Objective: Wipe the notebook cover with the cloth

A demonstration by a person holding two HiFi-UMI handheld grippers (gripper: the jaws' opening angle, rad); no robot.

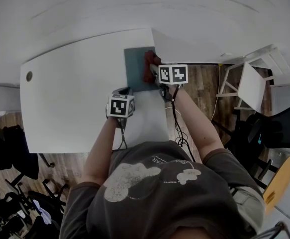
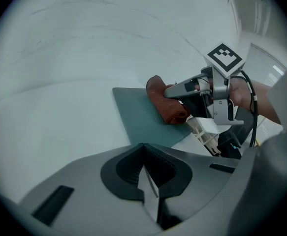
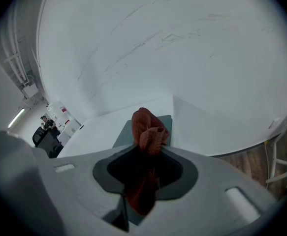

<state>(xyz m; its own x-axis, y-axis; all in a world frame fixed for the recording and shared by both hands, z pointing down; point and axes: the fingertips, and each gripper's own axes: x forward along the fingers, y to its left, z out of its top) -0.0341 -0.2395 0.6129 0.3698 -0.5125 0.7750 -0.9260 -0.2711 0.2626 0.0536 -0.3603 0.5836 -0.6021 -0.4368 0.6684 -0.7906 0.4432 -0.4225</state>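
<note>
A teal notebook (image 1: pixel 134 69) lies flat on the white table (image 1: pixel 75 98), near its far right edge. My right gripper (image 1: pixel 153 73) is shut on a bunched rust-red cloth (image 1: pixel 148 65), which rests on the notebook's right side. In the right gripper view the cloth (image 3: pixel 146 132) fills the jaws of that gripper (image 3: pixel 142 181), with the notebook (image 3: pixel 125 132) under it. My left gripper (image 1: pixel 123 90) is shut and holds nothing, at the notebook's near left corner. In the left gripper view the notebook (image 2: pixel 142 118), the cloth (image 2: pixel 164 102) and the right gripper (image 2: pixel 182 89) lie just ahead of its jaws (image 2: pixel 144 173).
A second white tabletop (image 1: pixel 189 49) adjoins on the right. Beyond the table's right edge stand a white folding frame (image 1: pixel 251 83) and a black office chair (image 1: pixel 279 126). Dark chairs (image 1: pixel 10 203) crowd the floor at lower left. A cable grommet (image 1: pixel 29 76) marks the table's left side.
</note>
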